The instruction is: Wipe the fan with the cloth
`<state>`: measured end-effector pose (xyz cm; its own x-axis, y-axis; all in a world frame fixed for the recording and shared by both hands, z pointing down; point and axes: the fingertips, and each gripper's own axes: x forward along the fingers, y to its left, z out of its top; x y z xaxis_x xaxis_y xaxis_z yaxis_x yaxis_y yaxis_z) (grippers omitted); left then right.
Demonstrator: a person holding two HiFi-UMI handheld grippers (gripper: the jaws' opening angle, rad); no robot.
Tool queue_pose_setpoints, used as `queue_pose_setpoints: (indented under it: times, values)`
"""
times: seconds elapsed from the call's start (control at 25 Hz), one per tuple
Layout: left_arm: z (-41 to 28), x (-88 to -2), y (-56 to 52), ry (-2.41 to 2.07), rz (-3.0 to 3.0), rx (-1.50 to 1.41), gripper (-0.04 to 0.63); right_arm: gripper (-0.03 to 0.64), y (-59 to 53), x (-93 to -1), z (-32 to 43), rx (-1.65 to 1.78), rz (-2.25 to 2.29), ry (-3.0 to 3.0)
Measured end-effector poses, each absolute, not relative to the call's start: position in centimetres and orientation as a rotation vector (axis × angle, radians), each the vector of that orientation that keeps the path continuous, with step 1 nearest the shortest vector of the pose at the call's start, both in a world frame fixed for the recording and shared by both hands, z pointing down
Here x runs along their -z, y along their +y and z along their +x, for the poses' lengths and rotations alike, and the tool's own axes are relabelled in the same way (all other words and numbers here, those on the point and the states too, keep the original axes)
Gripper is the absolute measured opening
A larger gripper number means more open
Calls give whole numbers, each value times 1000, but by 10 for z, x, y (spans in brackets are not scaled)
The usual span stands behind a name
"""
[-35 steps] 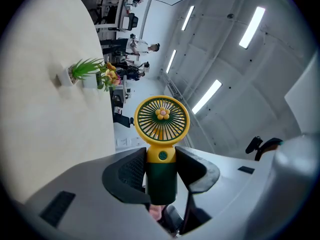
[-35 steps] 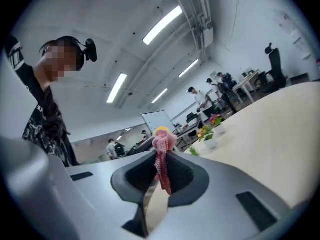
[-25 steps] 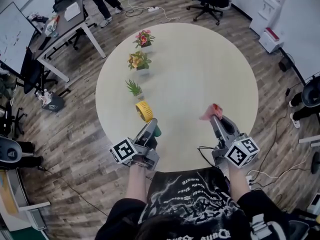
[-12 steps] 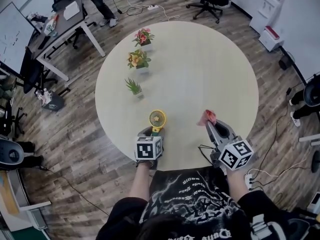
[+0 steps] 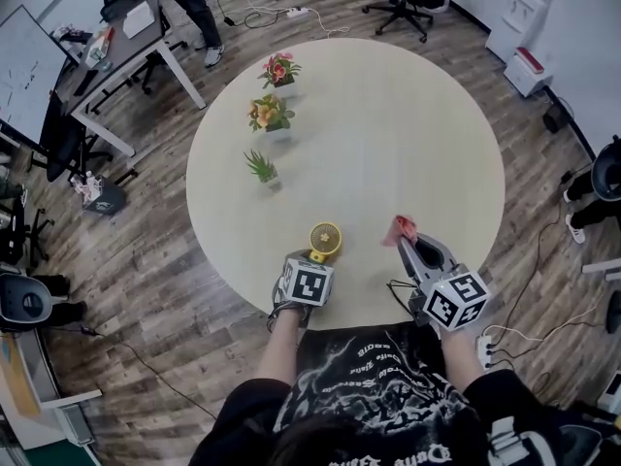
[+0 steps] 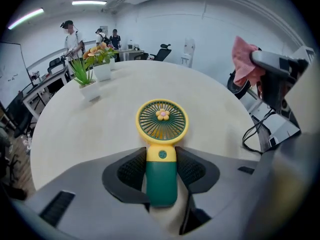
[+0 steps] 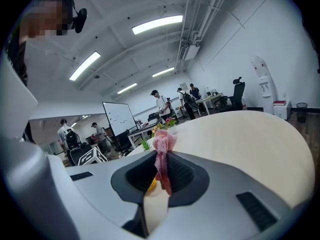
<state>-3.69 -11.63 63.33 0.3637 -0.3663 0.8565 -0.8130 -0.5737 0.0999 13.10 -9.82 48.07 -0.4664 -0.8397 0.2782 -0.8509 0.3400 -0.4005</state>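
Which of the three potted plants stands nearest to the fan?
The flowerless green plant; the orange-flowered plant and the pink-flowered plant stand farther away.

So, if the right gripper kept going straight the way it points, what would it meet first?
Probably the bare table top: the right gripper, shut on the pink cloth, tilts slightly down across it toward the potted plants. Depth is unclear.

The grey left gripper (image 6: 161,159) points steeply down, its jaws pressing on the green handle of a small yellow fan (image 6: 162,123). The grey right gripper (image 7: 161,171) lies nearly level, jaws closed on a pink cloth (image 7: 164,140). The bare left forearm (image 5: 275,357) and right forearm (image 5: 458,355) reach forward.
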Motion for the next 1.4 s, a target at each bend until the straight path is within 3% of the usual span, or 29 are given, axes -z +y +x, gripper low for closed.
queue_pose_setpoints:
  times: [0.4, 0.44, 0.48, 1.16, 1.28, 1.4]
  values:
    - [-35, -630, -114, -1019, 2119, -1110, 204, 58, -98, -484, 129, -787, 1611, -2533]
    - [-35, -629, -115, -1021, 2122, -1086, 254, 58, -98, -484, 129, -781, 1612, -2530]
    - [-35, -627, -116, -1025, 2128, -1058, 284, 58, -99, -485, 129, -773, 1612, -2526]
    - [-73, -494, -112, -1286, 2289, -373, 273, 58, -101, -481, 119, -532, 1593, -2468]
    - [-77, -491, -111, -1315, 2293, -352, 242, 57, -102, -480, 115, -536, 1589, -2467]
    - [-82, -488, -111, -1368, 2297, -330, 135, 52, -103, -478, 112, -497, 1595, -2460]
